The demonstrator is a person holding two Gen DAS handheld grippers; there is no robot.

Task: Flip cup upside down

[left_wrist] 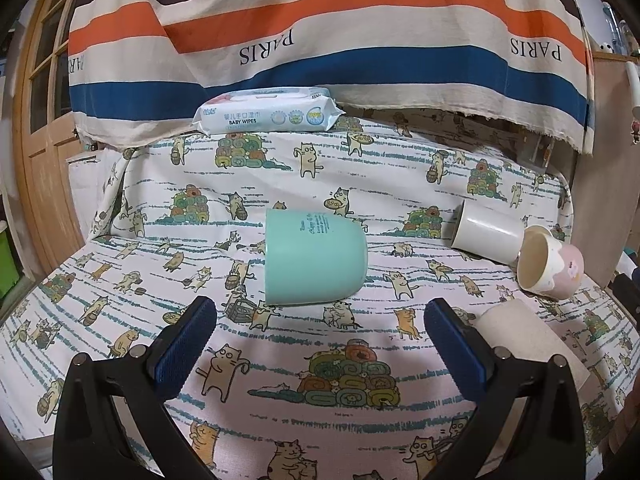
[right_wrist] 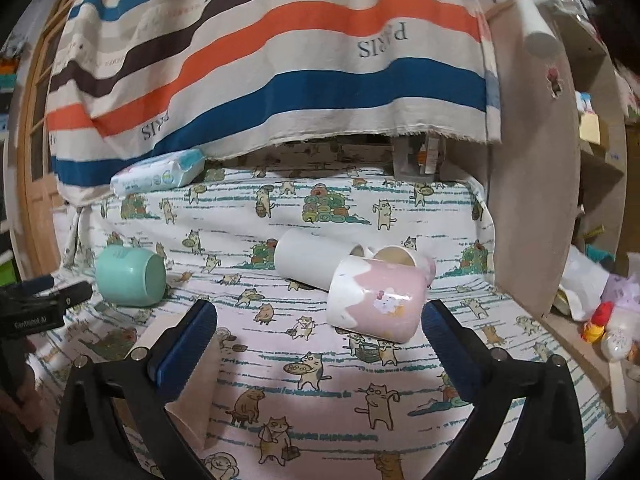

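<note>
Right, here is what I see from both my wrists.

Left gripper (left_wrist: 320,320): my jaws stand wide, nothing between them, hovering above the cat-print cloth (left_wrist: 280,400).
Right gripper (right_wrist: 320,322): jaws wide too, holding nothing; the pink cup's lower side sits just ahead of the gap.
Teal cup (left_wrist: 316,257): lying on its side on the cloth, straight ahead of my left jaws and apart from them. In the left view its rounded base points right; in the right view (right_wrist: 130,276) it lies far left with its base turned toward me.
White cup (left_wrist: 486,234): on its side as well, off to the right of the teal one, touching or nearly touching the pink cup.
Pink cup (right_wrist: 378,300): pink and white with a small sticker, tipped over, resting against the white cup (right_wrist: 312,258) behind it. From the left wrist I look into its open mouth (left_wrist: 548,260).
Surface: covered by the cloth, with a tan paper piece (left_wrist: 528,344) near my right-hand finger in the left view.
Baby wipes pack (left_wrist: 266,111): at the back, under the edge of the striped hanging cloth (left_wrist: 320,32).
Right edge: a wooden panel (right_wrist: 532,160).
</note>
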